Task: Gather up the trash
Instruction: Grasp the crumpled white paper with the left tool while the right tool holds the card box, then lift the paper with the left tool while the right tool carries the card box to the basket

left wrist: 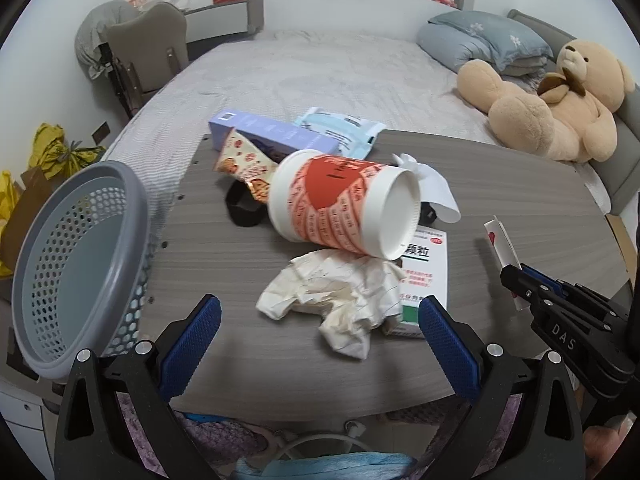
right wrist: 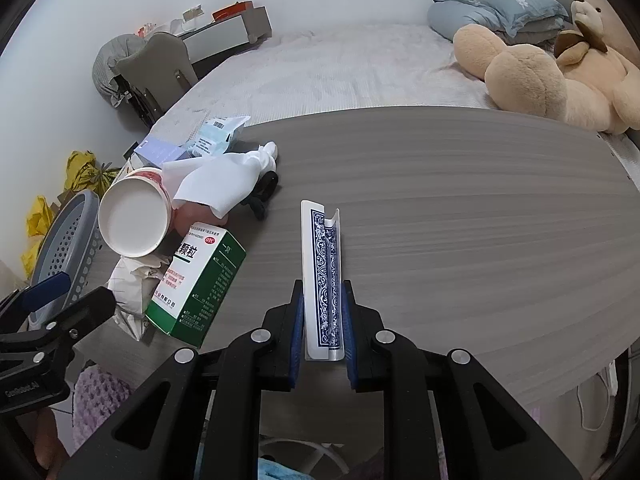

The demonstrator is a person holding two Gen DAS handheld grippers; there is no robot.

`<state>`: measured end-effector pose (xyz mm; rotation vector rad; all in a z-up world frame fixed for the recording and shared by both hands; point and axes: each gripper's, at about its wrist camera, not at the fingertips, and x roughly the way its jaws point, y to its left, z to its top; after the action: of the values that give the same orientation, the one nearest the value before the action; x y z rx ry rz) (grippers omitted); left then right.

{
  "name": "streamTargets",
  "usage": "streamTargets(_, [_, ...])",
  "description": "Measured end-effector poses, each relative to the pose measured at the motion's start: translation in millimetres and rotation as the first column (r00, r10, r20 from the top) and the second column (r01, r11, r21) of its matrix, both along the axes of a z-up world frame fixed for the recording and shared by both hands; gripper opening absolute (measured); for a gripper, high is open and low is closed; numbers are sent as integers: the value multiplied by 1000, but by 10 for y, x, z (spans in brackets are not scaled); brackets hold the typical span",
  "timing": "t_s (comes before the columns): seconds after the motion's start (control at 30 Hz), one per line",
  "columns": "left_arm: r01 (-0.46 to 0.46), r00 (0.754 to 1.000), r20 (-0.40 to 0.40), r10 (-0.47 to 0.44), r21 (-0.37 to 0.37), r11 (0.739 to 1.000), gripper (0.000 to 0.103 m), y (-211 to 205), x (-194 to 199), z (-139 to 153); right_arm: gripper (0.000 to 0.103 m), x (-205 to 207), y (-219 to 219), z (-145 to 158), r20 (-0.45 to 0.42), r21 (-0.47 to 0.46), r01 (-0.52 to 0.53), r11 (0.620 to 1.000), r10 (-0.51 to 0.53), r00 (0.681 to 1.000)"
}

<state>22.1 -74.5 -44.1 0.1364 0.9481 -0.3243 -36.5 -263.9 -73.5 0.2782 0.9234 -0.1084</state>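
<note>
my right gripper (right wrist: 323, 320) pinches a bent blue-patterned playing card (right wrist: 323, 280) above the grey wood-grain table (right wrist: 480, 220); my left gripper (left wrist: 320, 336) (jaws spread, nothing between them) hovers before crumpled white paper (left wrist: 336, 296), grey perforated plastic basket (left wrist: 76, 264) at left.

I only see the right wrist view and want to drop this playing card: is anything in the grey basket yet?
Observer: The left wrist view looks into the basket; what shows of its inside holds nothing.
Operator: Is my other hand free?
Observer: Yes, the left tongs stand wide open and empty, with the crumpled tissue ahead of them.
Operator: Any trash I'm missing?
Observer: A snack wrapper, behind the toppled cup.
</note>
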Motion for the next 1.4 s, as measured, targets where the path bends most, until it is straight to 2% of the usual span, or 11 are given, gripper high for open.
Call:
streamTargets(0.2, [-23, 999, -27, 24, 36, 999, 97, -58, 136, -183, 17, 9, -48, 4, 2, 9, 10, 1000, -10, 1000])
streamTargets(0.43, [-80, 995, -61, 83, 55, 995, 97, 237, 173, -310, 17, 43, -33, -21, -3, 4, 10, 1000, -10, 1000])
streamTargets(0.57, [-110, 991, -77, 113, 39, 993, 97, 436, 152, -332, 17, 58, -19, -44, -9, 5, 7, 1000, -7, 1000])
streamTargets(0.67, [-104, 993, -60, 104, 0, 995, 97, 495, 116, -288, 17, 67, -20, -54, -11, 8, 8, 1000, -8, 1000])
streamTargets(0.83, [-99, 994, -55, 98, -12, 995, 97, 449, 206, -307, 17, 72, -24, -53, -12, 6, 9, 1000, -9, 1000])
streamTargets(1.03, [-84, 993, -89, 78, -65, 994, 96, 394, 365, -427, 17, 83, -26, -51, -14, 5, 10, 1000, -10, 1000])
streamTargets(1.13, [-75, 995, -70, 71, -64, 995, 85, 386, 359, -415, 17, 87, -16, -57, -16, 4, 8, 1000, -8, 1000])
streamTargets(1.2, [-70, 996, -58, 67, -52, 996, 73, 376, 339, -408, 17, 85, -9, -62, -17, 4, 8, 1000, -8, 1000])
streamTargets(1.4, [-59, 998, -25, 58, -46, 997, 53, 396, 276, -357, 17, 65, 1, -50, -12, 0, 8, 1000, -8, 1000])
